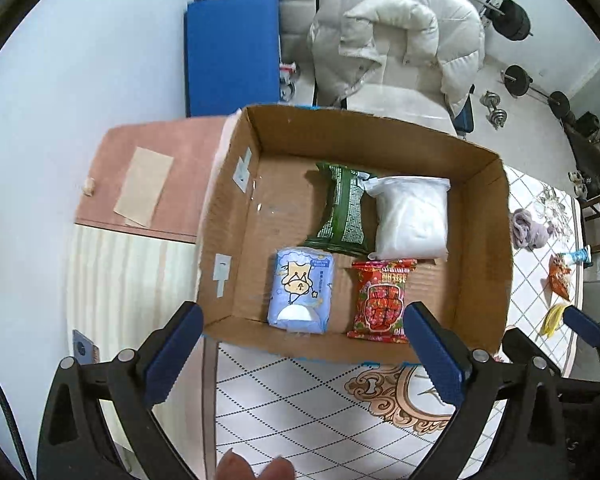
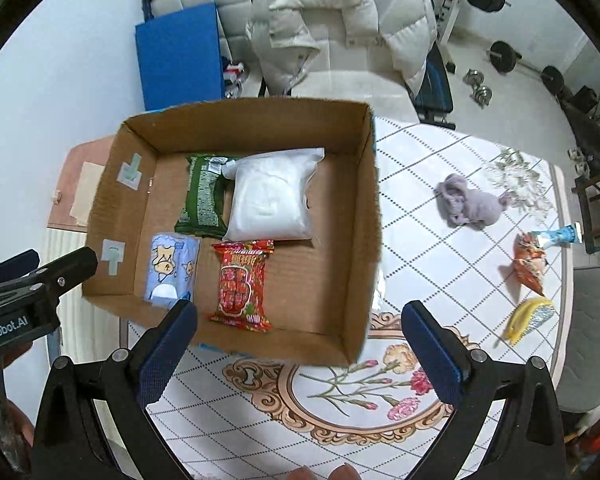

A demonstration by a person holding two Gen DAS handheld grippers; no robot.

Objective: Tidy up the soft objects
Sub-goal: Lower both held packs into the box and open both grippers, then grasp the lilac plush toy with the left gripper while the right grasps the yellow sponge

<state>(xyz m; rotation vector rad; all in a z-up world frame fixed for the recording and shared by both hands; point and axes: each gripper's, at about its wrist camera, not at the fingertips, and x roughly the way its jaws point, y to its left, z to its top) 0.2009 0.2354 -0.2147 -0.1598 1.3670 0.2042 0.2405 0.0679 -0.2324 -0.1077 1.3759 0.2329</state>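
Observation:
A cardboard box [image 1: 484, 248] [image 2: 374, 216] stands on the patterned table. Inside lie a green packet [image 1: 342, 210] [image 2: 202, 200], a white bag [image 1: 412, 218] [image 2: 270, 196], a light blue tissue pack [image 1: 302, 290] [image 2: 170, 268] and a red packet [image 1: 382, 300] [image 2: 242, 284]. My left gripper [image 1: 304, 344] is open and empty, above the box's near edge. My right gripper [image 2: 300, 340] is open and empty, above the box's near right corner. Loose on the table right of the box lie a purple cloth [image 2: 468, 204] [image 1: 528, 228], an orange packet [image 2: 530, 260], a blue tube [image 2: 560, 236] and a yellow item [image 2: 528, 318].
A pink side table [image 1: 156, 172] with a paper sheet stands left of the box. A chair with a white puffer jacket [image 2: 340, 20] sits behind the table. A blue pad [image 1: 232, 52] leans at the back. Dumbbells lie on the floor at far right.

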